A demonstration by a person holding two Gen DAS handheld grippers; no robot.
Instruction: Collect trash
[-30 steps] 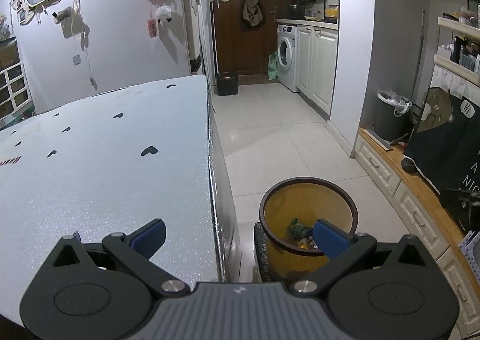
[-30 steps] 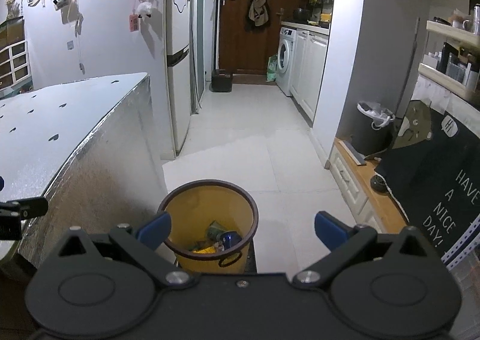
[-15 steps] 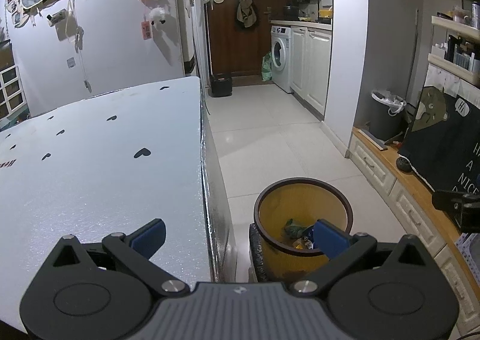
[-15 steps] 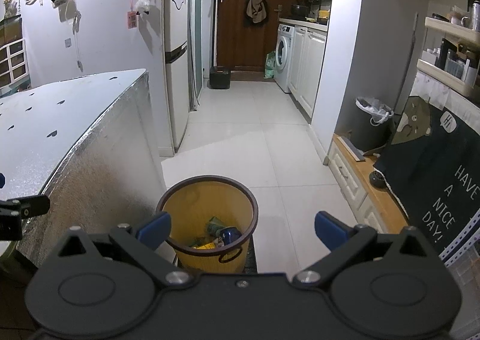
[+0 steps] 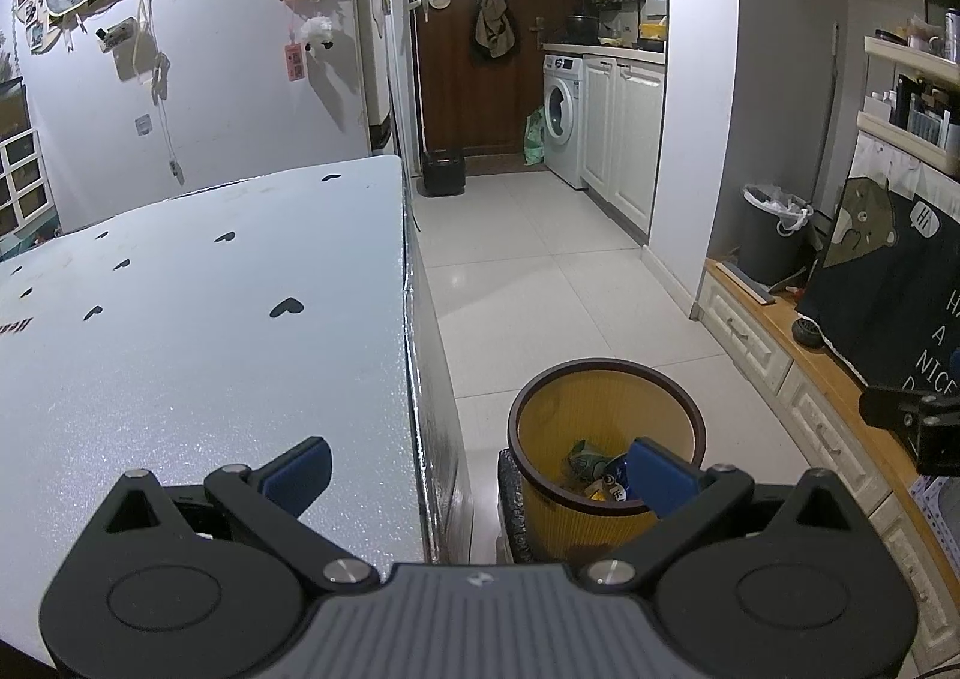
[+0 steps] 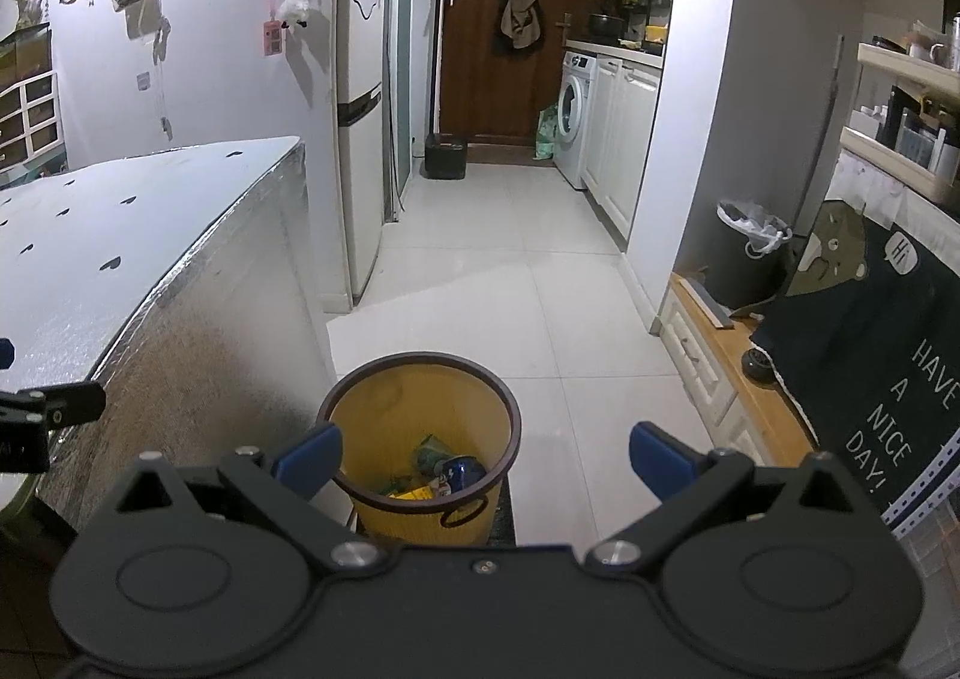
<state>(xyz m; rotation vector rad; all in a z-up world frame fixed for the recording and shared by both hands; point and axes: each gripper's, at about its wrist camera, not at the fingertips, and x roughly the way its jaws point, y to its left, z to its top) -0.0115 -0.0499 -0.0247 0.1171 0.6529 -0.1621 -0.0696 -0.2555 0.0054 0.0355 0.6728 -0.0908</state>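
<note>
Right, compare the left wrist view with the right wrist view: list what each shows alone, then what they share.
Only the left wrist view shows the broad top of the heart-patterned table and the right gripper at its edge. Only the right wrist view shows the table's silvery side, the fridge front and the left gripper. Both show the yellow waste bin holding trash, the washing machine, the brown door and open, empty fingers.

Our left gripper [image 5: 477, 472] fills the lower frame: a matte black body with two round embossed discs, silver screws at the linkage pivots, a ribbed grey centre plate and blue-padded fingers [image 5: 297, 472]. Our right gripper [image 6: 483, 460] looks alike, with an all-black centre and blue fingers [image 6: 660, 457].
</note>
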